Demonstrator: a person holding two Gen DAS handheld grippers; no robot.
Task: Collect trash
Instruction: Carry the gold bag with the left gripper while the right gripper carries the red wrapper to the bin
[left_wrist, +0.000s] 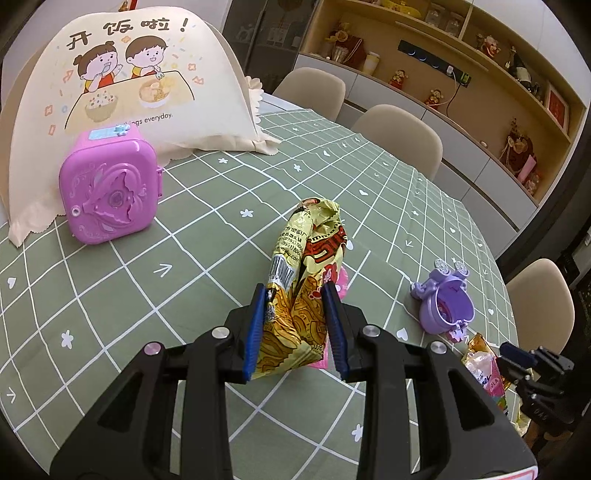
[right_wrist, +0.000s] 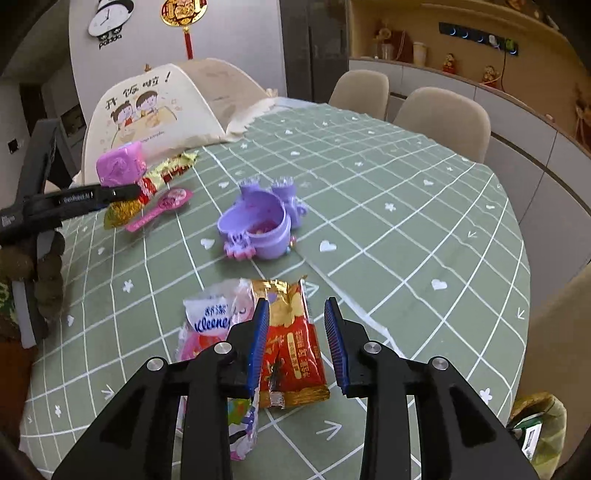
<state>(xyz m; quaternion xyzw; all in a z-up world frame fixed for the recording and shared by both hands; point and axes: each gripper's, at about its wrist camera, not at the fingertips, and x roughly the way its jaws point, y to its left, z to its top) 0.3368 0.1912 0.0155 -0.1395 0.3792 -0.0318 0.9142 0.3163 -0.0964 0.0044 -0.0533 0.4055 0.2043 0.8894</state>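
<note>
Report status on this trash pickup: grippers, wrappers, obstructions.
Left gripper shut on yellow noodle wrapper. Right gripper open over red wrapper, not gripping. Kleenex pack beside it; purple toy beyond, clear.

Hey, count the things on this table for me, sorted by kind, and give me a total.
Wrappers and packs: 3 (yellow snack bag, red-gold wrapper, Kleenex pack)
Plastic toys: 3 (pink case, purple cup, pink spoon)
Food covers: 1 (cream tent)
Total: 7
</note>
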